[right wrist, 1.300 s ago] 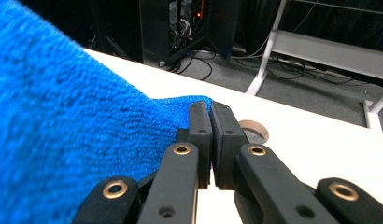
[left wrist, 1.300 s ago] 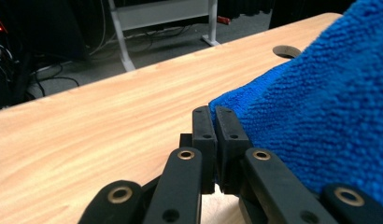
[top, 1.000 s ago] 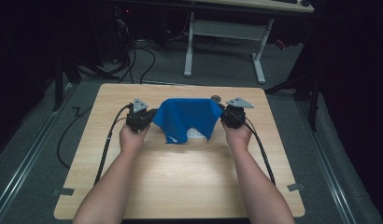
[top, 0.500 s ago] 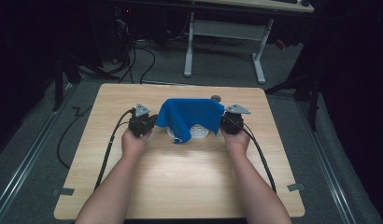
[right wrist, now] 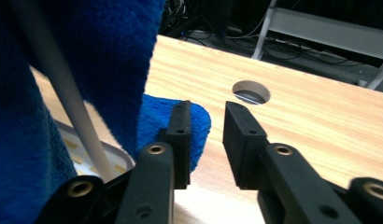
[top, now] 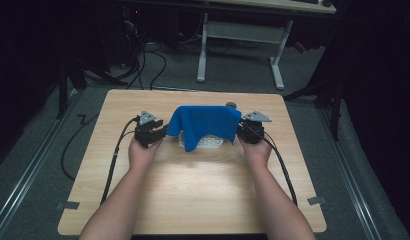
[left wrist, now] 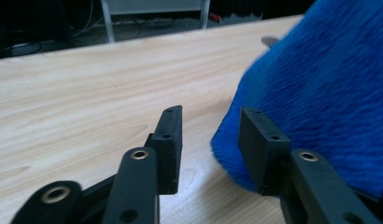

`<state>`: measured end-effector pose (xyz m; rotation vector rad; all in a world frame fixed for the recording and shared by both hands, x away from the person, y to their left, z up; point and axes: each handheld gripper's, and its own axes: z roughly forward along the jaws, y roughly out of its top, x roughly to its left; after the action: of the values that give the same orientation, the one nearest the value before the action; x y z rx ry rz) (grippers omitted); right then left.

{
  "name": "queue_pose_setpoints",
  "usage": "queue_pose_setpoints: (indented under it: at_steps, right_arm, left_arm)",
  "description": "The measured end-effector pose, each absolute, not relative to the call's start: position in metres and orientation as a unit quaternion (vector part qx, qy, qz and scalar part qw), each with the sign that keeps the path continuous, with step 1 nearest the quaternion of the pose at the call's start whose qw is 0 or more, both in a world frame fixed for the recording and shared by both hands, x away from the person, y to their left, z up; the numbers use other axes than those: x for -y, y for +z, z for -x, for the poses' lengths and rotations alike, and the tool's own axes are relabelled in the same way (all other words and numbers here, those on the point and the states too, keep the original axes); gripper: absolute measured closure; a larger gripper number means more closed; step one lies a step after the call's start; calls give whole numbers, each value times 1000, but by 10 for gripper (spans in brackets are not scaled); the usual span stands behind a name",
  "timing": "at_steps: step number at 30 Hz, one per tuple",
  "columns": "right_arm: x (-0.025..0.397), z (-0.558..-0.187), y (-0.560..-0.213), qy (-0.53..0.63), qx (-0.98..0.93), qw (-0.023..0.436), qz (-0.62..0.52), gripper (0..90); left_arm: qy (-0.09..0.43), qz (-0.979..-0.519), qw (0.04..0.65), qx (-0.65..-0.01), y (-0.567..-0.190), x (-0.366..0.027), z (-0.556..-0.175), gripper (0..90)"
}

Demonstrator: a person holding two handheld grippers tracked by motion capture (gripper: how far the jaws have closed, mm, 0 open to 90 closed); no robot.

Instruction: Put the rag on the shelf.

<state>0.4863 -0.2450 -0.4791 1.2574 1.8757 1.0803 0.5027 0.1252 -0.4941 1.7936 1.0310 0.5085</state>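
Cloth (top: 207,122), blue, drapes a white rack (top: 208,143) at table (top: 193,195) centre; left gripper (top: 162,133) at its 9 o'clock, right gripper (top: 240,131) at 3 o'clock. Left gripper view: jaws parted narrowly, empty, cloth beside one jaw. Right gripper view: jaws parted narrowly, empty, cloth corner beside one jaw, table hole (right wrist: 251,91) at 12 o'clock.

I see a light wood table (top: 193,195) centre frame, round hole (right wrist: 251,91) near its far edge, white rack (top: 205,143) upper middle under a blue towel (top: 205,122), towel corner touching the wood
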Motion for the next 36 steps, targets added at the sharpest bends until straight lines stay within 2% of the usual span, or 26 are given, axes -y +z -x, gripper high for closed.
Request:
queue_pose_setpoints:
  at_steps: [5,16,27,36]
  right_arm:
    - [254,-480,-464,418,-702,325,-477,670]
    - [269,-454,-446,433,-685,346,-474,585]
    - [287,-409,-452,437,-679,361,-467,547]
    - [290,-374,-470,428,-695,343,-465,509]
  left_arm:
    - [224,-731,492,-417,-480,-128,-494,560]
    - [239,-720,491,-427,-472,-141,-469,532]
    - [229,-726,481,-435,-488,-157,-422,516]
    - [221,-747,467,-419,-500,-160,-381,515]
